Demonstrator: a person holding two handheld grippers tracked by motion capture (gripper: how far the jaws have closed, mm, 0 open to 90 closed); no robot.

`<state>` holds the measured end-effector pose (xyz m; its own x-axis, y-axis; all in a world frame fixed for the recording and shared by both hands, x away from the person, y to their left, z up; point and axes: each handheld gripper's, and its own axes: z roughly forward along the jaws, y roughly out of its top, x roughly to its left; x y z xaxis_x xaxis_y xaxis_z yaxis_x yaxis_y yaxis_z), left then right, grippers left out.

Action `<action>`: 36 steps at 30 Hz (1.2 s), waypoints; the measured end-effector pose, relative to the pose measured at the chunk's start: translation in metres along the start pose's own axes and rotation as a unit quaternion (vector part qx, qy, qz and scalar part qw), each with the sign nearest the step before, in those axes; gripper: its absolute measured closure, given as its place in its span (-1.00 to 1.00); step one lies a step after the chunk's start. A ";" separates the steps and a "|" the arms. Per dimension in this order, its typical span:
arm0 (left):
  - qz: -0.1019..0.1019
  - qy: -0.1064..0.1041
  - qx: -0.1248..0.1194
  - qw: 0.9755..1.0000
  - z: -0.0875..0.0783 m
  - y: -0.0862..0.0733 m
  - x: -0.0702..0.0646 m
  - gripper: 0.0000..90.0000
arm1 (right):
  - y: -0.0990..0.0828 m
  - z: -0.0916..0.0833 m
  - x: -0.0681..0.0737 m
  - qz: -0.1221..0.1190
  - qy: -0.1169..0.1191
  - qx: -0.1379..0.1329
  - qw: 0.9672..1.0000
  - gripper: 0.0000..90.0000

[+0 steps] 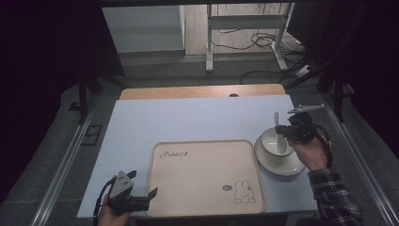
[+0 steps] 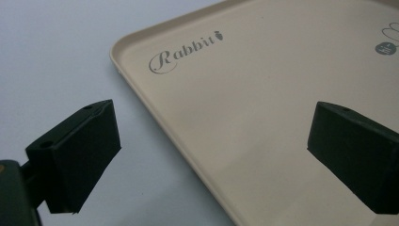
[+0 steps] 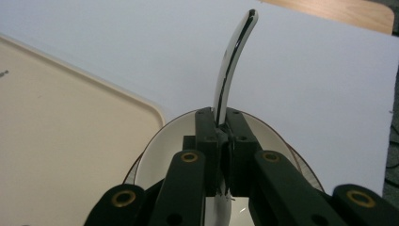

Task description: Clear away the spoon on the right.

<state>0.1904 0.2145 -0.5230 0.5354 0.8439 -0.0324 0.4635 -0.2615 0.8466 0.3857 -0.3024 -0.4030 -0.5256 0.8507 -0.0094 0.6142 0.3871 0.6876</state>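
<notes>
A white spoon [image 3: 230, 66] is clamped between the jaws of the right gripper [image 1: 288, 133], which are closed tightly on its handle just above the bowl [image 1: 272, 142]. In the high view the spoon is seen standing over the bowl, its handle end rising towards the far side of the table [image 1: 197, 117]. The bowl is set on a white saucer [image 1: 282, 167] at the right of the table, just beside the right edge of a beige tray [image 1: 207, 188].

On the tray, the word "Rabbit" [image 2: 186, 52] is printed in grey script near its far left corner, with a small carrot mark after it. A line drawing of a rabbit [image 1: 243, 192] is printed at the near right corner, beside a small dark round badge whose writing cannot be read.

The left gripper [image 1: 136, 195] is held at the tray's near left corner, its jaws spread wide apart with the tray's edge between them, and nothing is gripped.
</notes>
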 end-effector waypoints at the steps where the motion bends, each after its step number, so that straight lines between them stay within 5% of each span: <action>1: 0.000 0.000 0.000 1.000 0.000 0.000 0.000 -0.94 | 0.001 -0.002 0.000 -0.001 0.001 -0.001 1.000 0.93; 10: 0.000 0.000 0.000 1.000 0.000 0.000 0.000 -0.94 | 0.010 -0.023 0.009 -0.017 0.015 -0.004 1.000 0.93; 20: 0.001 0.000 0.001 1.000 0.000 0.000 0.000 -0.94 | 0.018 -0.041 0.026 -0.031 0.056 0.006 0.998 0.93; 36: 0.000 0.001 0.001 1.000 0.000 0.000 0.000 -0.94 | 0.016 -0.040 0.075 -0.082 0.116 0.071 0.987 0.93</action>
<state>0.1906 0.2142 -0.5229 0.5349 0.8443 -0.0311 0.4650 -0.2634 0.8452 0.3331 -0.2469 -0.3639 -0.7348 0.6751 0.0653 0.5776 0.5724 0.5820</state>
